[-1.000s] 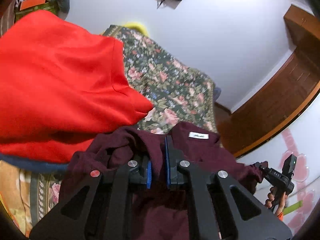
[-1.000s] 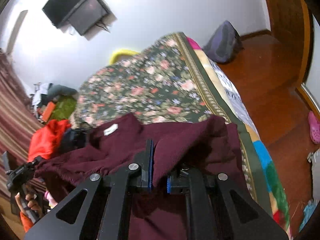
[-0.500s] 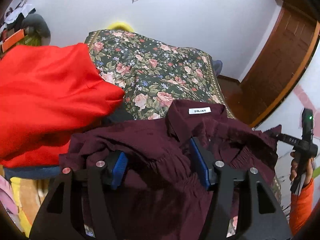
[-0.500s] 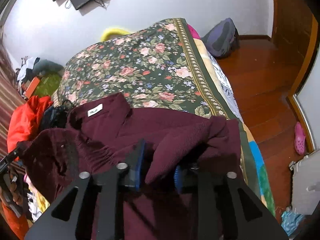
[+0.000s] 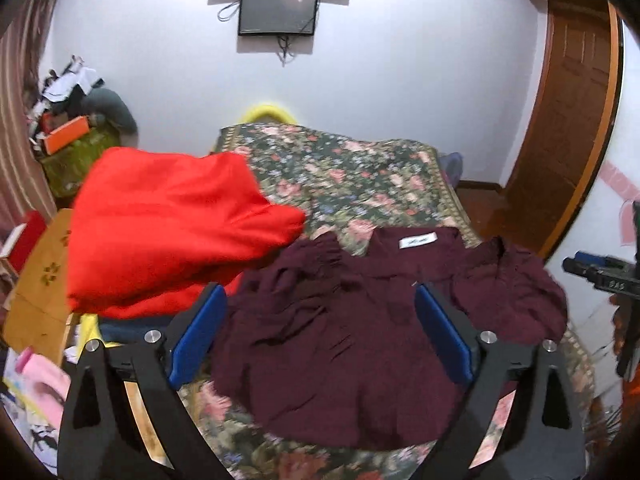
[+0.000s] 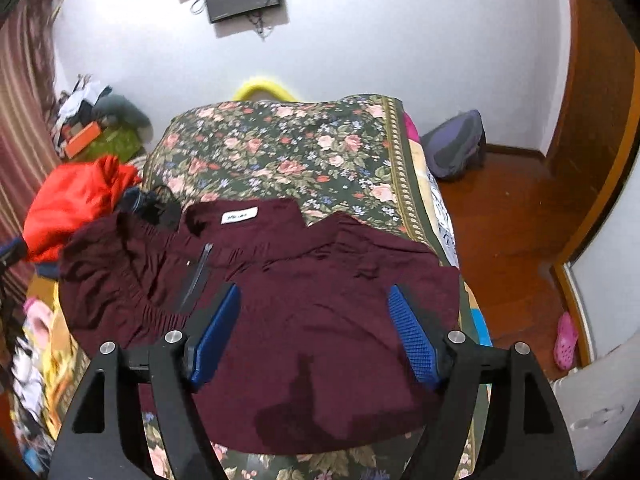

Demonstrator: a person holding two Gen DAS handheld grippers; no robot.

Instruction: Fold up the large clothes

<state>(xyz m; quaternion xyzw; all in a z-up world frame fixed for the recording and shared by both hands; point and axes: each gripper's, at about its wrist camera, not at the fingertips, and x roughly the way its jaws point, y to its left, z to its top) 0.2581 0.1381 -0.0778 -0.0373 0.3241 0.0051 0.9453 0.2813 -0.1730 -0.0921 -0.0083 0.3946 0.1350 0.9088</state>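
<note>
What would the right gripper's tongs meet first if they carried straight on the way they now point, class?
Most likely the maroon garment lying on the floral bedspread. The right gripper aims down at it, its tongs opening with nothing pinched. Depth is hard to judge.

The left tool (image 5: pixel 320 336) hangs over a maroon shirt (image 5: pixel 344 344) lying rumpled on the flowered bed (image 5: pixel 352 176), its jaws opening, blue pads (image 5: pixel 198 334) clear of the cloth. A red garment (image 5: pixel 168 224) lies heaped beside the shirt's left edge.

Red heap (image 5: pixel 168 224) blocks left; bedspread (image 6: pixel 280 152) beyond clear
</note>
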